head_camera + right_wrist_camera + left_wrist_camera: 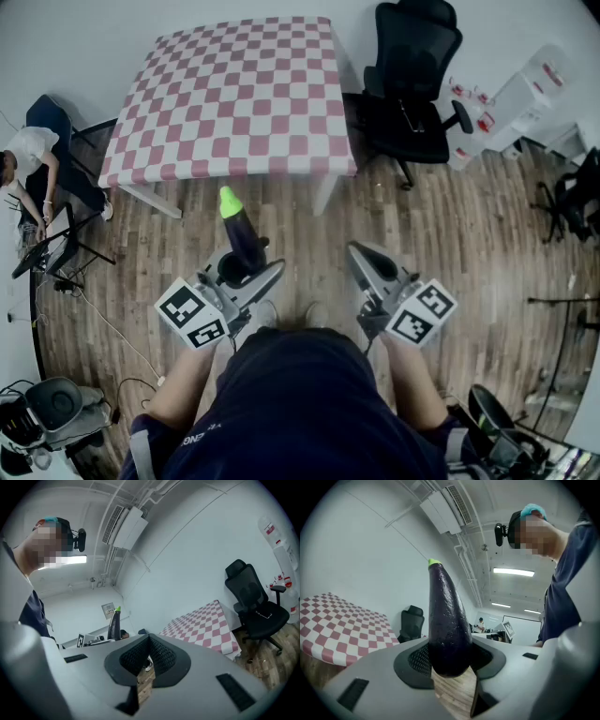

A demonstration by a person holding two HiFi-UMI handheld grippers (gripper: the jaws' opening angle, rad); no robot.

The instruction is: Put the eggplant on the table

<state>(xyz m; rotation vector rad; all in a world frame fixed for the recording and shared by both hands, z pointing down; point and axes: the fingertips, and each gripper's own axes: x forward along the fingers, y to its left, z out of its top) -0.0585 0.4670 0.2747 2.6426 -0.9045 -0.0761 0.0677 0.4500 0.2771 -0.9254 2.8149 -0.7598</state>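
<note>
A dark purple eggplant (240, 235) with a green stem end stands upright over the wooden floor, held by its lower end. My left gripper (247, 266) is shut on it. In the left gripper view the eggplant (447, 623) fills the gap between the black pads, green tip up. My right gripper (368, 262) hangs beside it at the right, shut with nothing between its pads (159, 657). From the right gripper view the eggplant (114, 623) shows at the left. The table (225, 94), under a pink and white checked cloth, stands ahead of both grippers.
A black office chair (412, 75) stands at the table's right side. White cabinets (525, 94) line the far right. A person (28, 159) sits at the left by a stand with cables on the floor. Dark gear lies at both lower corners.
</note>
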